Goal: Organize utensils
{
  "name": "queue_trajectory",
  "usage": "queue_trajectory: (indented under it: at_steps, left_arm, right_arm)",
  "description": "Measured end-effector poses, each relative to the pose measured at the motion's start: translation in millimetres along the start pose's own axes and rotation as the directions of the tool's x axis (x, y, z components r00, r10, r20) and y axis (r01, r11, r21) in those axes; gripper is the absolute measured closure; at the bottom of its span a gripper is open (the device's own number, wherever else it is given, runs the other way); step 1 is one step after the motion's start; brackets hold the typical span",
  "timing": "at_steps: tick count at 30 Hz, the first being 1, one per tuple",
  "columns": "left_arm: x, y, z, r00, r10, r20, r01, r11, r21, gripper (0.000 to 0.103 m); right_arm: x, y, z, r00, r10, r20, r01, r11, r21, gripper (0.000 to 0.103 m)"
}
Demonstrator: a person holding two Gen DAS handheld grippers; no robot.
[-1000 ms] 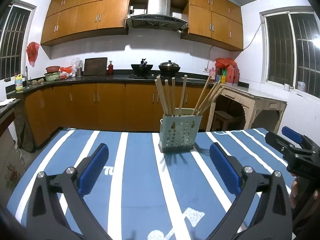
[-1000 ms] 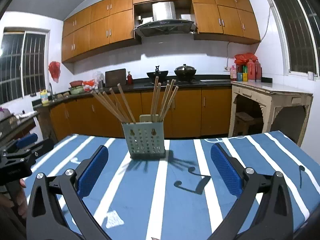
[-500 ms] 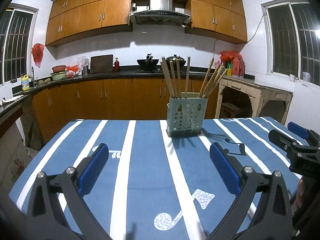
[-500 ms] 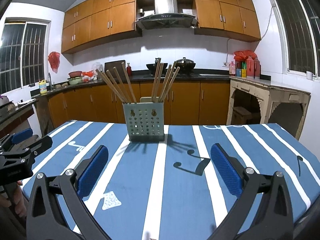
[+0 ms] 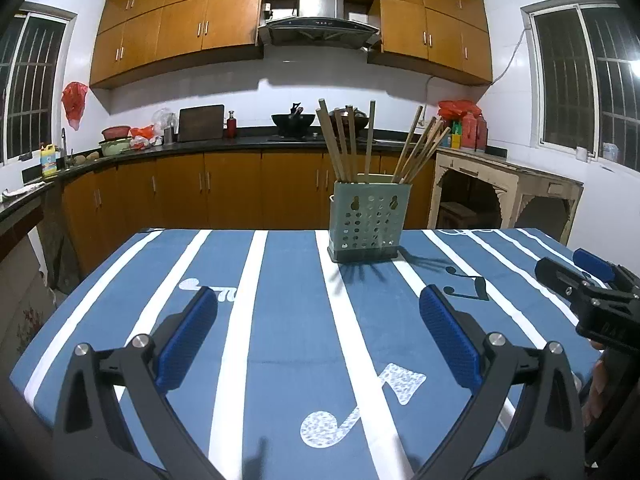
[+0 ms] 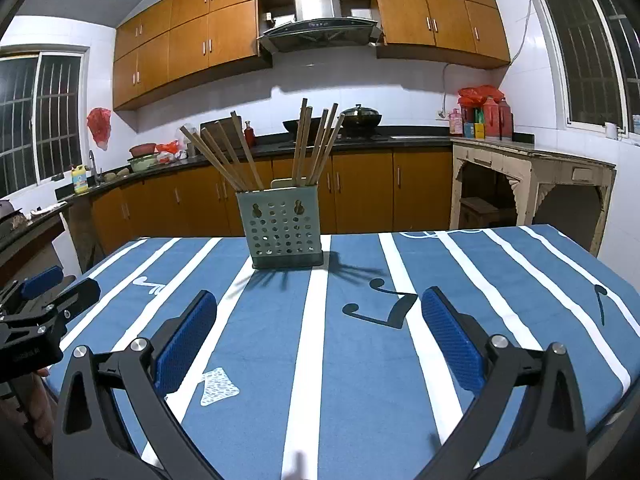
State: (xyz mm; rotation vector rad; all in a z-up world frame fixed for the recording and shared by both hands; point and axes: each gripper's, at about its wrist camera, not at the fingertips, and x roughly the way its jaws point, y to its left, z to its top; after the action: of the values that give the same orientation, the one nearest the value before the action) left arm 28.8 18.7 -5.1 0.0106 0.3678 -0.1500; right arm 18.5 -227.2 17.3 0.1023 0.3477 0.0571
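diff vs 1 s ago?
Both tools pulled back and tilted up: the chopstick holder sits higher and farther in both views. Left tool and right tool stay open, holding nothing. Chopsticks remain in the holder, which is unmoved on the striped tablecloth.

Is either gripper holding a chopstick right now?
No, the left gripper and right gripper are both open and empty, and the chopsticks stand in the holder.

A: Dim, cool indoor light, and the windows [image 5: 580, 80] are dark. Sharp enough?

B: Mostly. Fisheye bends the cabinets [image 6: 192, 40] and blackens the corners. The holder [image 6: 282, 232] throws spiky shadows toward the camera on the desk [image 6: 360, 360], so the light sits beyond it, overhead.
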Motion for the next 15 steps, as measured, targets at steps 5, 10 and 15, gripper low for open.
queue_trajectory:
  at_steps: [5, 10, 15]
  left_arm:
    - [2.4, -0.6, -3.1, 1.000, 0.007, -0.011, -0.007, 1.000, 0.002, 0.004]
    - [3.2, -1.3, -5.4, 1.000, 0.009, -0.013, -0.009, 1.000, 0.008, 0.004]
    - [5.8, -1.1, -7.3, 1.000, 0.007, -0.019, -0.007, 1.000, 0.005, 0.004]
  right_arm:
    - [0.2, -0.8, -0.3, 1.000, -0.001, 0.000, 0.001, 1.000, -0.001, 0.002]
    - [0.9, -0.6, -2.4, 1.000, -0.005, -0.013, 0.005, 1.000, -0.005, 0.002]
    - [1.8, 0.8, -4.5, 1.000, -0.007, -0.023, 0.007, 1.000, -0.009, 0.002]
